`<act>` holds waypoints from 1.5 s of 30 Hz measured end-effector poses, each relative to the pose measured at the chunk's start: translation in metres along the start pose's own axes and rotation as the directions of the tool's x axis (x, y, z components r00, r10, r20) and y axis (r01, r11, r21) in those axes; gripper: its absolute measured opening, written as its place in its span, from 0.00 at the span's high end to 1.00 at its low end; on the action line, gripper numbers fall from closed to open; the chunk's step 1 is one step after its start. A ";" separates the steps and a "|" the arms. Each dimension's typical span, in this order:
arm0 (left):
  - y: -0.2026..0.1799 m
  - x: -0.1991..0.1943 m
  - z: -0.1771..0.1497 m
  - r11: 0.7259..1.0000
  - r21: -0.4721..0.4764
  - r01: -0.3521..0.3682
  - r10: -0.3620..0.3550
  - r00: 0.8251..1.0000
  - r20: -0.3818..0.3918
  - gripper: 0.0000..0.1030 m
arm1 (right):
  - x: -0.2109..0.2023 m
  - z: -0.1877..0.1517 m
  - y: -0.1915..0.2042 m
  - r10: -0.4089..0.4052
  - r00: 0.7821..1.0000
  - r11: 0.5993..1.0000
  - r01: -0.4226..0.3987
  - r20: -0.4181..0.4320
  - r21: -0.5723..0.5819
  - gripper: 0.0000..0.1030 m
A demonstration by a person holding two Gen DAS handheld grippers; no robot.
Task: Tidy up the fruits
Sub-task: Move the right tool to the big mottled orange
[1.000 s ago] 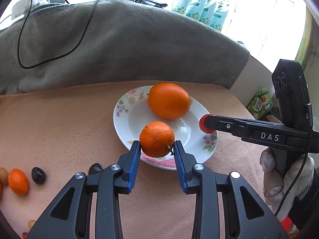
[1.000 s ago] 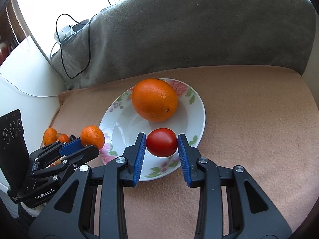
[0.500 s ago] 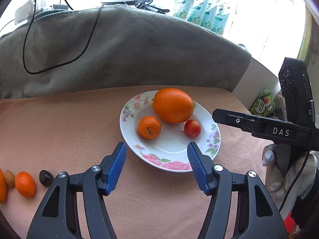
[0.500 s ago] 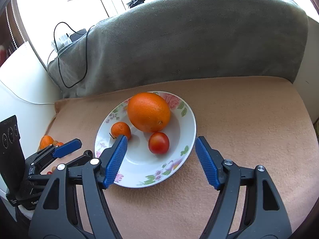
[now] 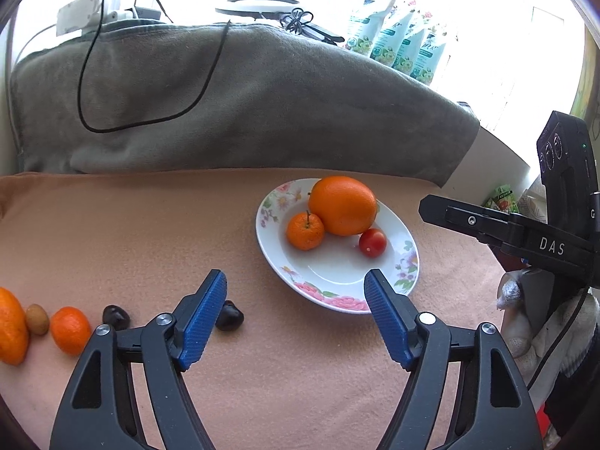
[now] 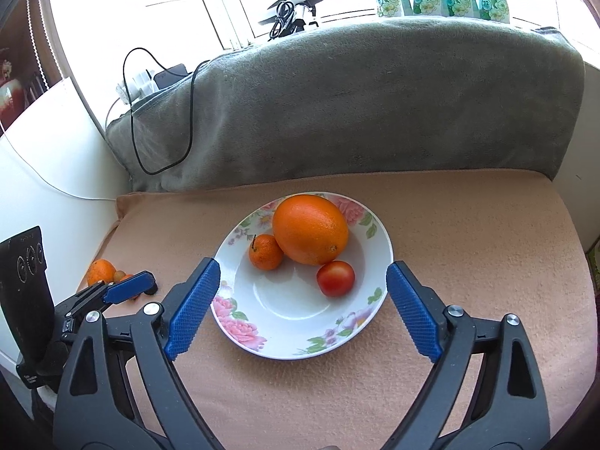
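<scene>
With both the left gripper (image 5: 294, 320) and the right gripper (image 6: 302, 309) just opened and empty, we count three fruits on the plate (image 6: 262, 341) ahead, while roughly five, edge-cropped, remain on the cloth (image 5: 131, 232) left of our left gripper.

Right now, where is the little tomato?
The tomato lies in the plate, on the right in both views, touching the big orange and apart from the mandarin.

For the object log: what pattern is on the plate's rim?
The plate is white with pink flowers and green leaves around the rim, clearest in the right wrist view.
</scene>
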State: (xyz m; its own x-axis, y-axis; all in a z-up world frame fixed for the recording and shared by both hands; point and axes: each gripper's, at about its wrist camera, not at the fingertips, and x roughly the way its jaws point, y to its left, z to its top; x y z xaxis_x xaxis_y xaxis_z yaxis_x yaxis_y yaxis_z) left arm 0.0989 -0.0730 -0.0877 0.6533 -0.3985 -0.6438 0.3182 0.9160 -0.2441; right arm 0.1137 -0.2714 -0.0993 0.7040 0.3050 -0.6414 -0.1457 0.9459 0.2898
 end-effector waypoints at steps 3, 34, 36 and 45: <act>0.014 -0.013 -0.001 1.000 -0.023 -0.018 0.018 1.000 0.020 0.26 | 0.000 0.002 0.012 0.018 1.000 1.000 -0.018 -0.008 -0.018 0.10; 0.215 -0.117 -0.090 0.880 -0.379 -0.288 0.321 0.947 0.027 0.26 | 0.092 0.021 0.188 0.216 0.957 0.951 -0.251 -0.192 -0.181 0.10; 0.221 -0.116 -0.094 0.876 -0.391 -0.282 0.315 0.949 0.022 0.26 | 0.101 0.020 0.202 0.229 0.950 0.943 -0.271 -0.214 -0.194 0.10; 0.237 -0.107 -0.100 0.876 -0.421 -0.236 0.265 0.964 0.012 0.26 | 0.144 0.014 0.258 0.287 0.899 0.903 -0.369 -0.331 -0.219 0.10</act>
State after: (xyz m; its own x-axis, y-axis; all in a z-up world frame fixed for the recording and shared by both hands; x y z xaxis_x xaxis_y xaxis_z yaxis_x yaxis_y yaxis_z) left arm 0.0352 0.1910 -0.1489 0.7222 -0.1415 -0.6771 -0.1651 0.9153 -0.3674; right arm 0.1870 0.0152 -0.1066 0.3610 0.5823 -0.7284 -0.5436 0.7661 0.3430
